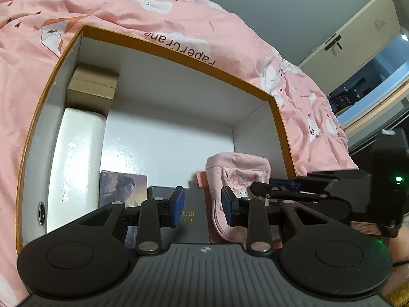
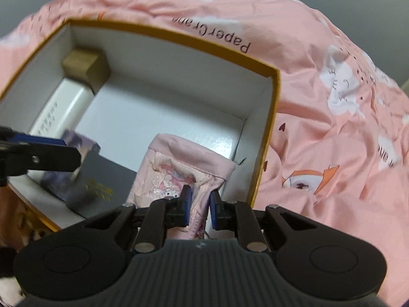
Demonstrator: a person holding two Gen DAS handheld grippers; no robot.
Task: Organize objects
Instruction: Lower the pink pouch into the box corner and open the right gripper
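An orange-rimmed box (image 1: 179,58) with a white inside lies on a pink bedsheet. My right gripper (image 2: 200,204) is shut on the edge of a pink cartoon-print pouch (image 2: 179,163) that hangs low in the box's near right corner. In the left wrist view the same pouch (image 1: 237,168) shows with the right gripper (image 1: 260,188) coming in from the right. My left gripper (image 1: 202,204) is open above a dark box with gold lettering (image 1: 189,204), nothing between its blue pads. From the right wrist view, the left gripper (image 2: 58,148) hovers over the box's near left part.
Along the box's left wall lie a brown cardboard carton (image 1: 92,84) and a long white box (image 1: 74,158). A picture-printed small box (image 1: 122,189) sits beside the dark one. The box's white floor (image 1: 166,140) is bare at the middle and far side. Rumpled pink bedsheet (image 2: 332,128) surrounds it.
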